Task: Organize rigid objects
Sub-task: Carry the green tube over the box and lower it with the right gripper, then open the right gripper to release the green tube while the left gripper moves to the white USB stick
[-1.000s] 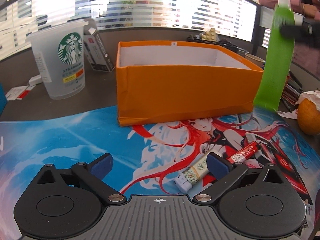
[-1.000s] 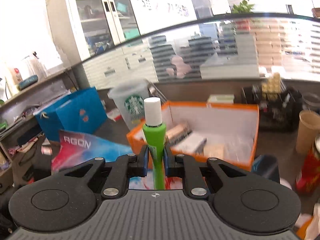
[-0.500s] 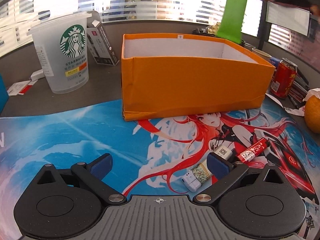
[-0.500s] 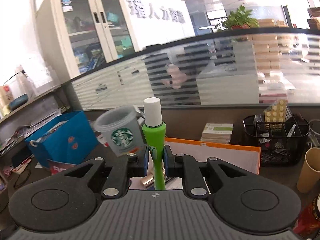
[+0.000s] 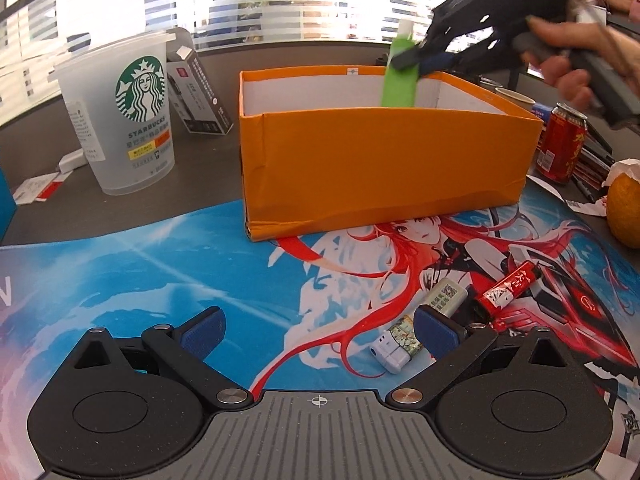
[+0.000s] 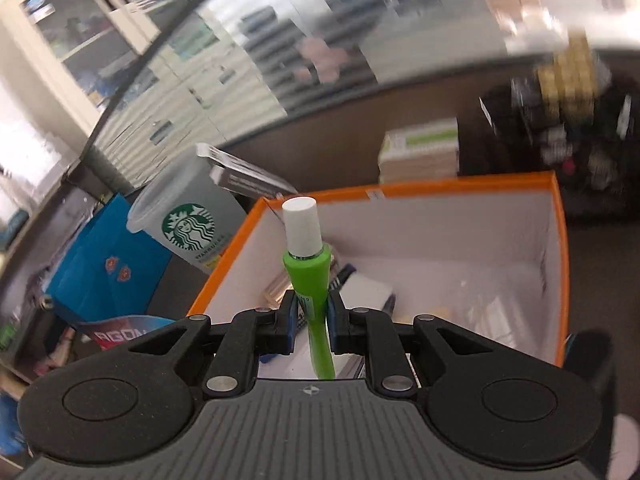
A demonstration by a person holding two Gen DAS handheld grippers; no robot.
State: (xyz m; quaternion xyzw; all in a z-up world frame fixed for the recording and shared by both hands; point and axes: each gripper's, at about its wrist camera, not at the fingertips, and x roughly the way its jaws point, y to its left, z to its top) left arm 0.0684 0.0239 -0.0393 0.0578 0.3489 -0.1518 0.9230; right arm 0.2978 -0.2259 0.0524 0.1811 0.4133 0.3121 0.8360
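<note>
My left gripper [image 5: 318,330] has open mat [image 5: 168,264] ahead, up to the orange box [image 5: 384,168] wall. The Starbucks cup [image 5: 128,120] blocks the left side; a red can [image 5: 562,144] and an orange [image 5: 626,212] crowd the right. The box's right half [image 6: 460,280] looks free.

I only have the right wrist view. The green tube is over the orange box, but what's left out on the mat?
Observer: Two small items lie on the mat by the left gripper: a white stick and a red stick.
Operator: Is the left gripper holding either one?
Observer: No, its jaws are open and empty; the white stick lies just beside its right-hand pad.
Operator: How deep is the tube in the box?
Observer: The left wrist view shows the tube with its lower end already below the rim of the box, the right gripper shut on it.
</note>
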